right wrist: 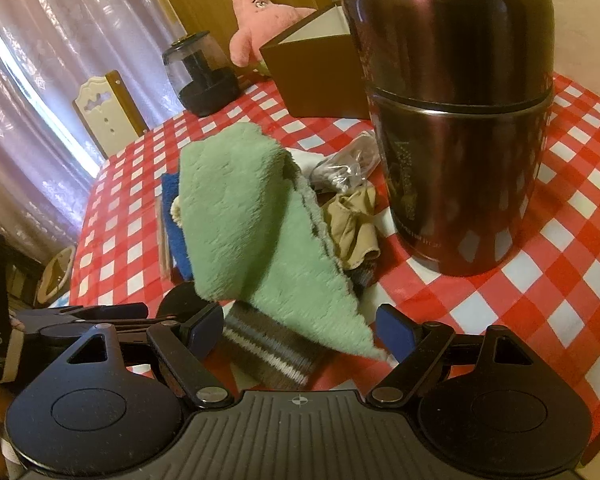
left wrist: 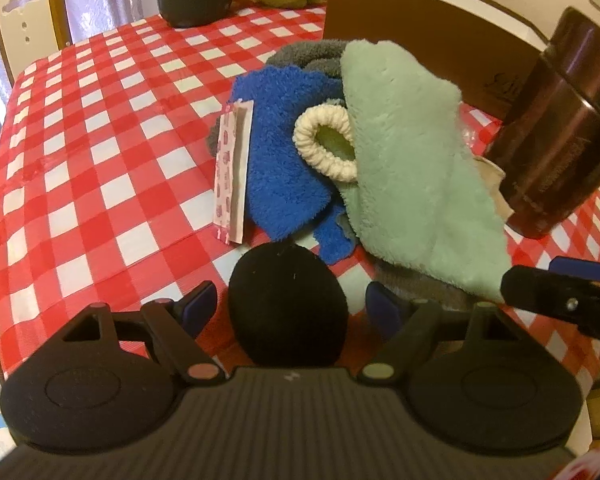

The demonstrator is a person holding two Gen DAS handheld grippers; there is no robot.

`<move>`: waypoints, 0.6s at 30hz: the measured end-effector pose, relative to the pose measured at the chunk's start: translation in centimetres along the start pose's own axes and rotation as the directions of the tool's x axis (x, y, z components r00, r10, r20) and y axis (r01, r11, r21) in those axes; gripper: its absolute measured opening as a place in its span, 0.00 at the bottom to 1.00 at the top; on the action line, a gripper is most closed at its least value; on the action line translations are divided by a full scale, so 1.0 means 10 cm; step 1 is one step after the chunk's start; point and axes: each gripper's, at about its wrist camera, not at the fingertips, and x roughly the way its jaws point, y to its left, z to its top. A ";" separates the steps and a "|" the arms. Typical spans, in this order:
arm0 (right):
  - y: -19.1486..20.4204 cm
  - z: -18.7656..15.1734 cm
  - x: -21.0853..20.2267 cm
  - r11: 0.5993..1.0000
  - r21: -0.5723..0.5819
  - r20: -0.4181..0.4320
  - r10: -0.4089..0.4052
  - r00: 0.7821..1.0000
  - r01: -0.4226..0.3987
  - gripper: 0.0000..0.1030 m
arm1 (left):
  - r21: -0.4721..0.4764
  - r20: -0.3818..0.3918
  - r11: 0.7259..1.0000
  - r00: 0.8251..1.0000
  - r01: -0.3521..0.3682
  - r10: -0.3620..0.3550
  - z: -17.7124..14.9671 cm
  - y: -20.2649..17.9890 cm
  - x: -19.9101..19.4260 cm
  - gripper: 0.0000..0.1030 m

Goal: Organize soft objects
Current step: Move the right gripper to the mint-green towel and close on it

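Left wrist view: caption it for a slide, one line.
Open left claw straddles a black pad before a pile of mint cloth, blue towel and cream scrunchie.

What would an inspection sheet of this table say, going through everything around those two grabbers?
Surface: table under a red-and-white checked cloth.
Job's things: green fleece cloth draped over a blue fluffy cloth; cream scrunchie on the pile; black round pad; striped brown fabric; beige fabric.
Clutter: dark metal flask, upright; patterned packet; brown box; pink plush toy; dark jar.
Grippers: left hand-held gripper open around the black pad; right hand-held gripper open at the green cloth's corner.
Cables: nothing seen.
Surroundings: chair, curtains.
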 end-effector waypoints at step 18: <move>0.25 0.14 0.28 0.997 -0.054 0.011 0.050 0.999 -0.049 0.80 | 0.037 -0.002 0.999 1.000 0.032 -0.032 0.01 0.18 -0.09 0.23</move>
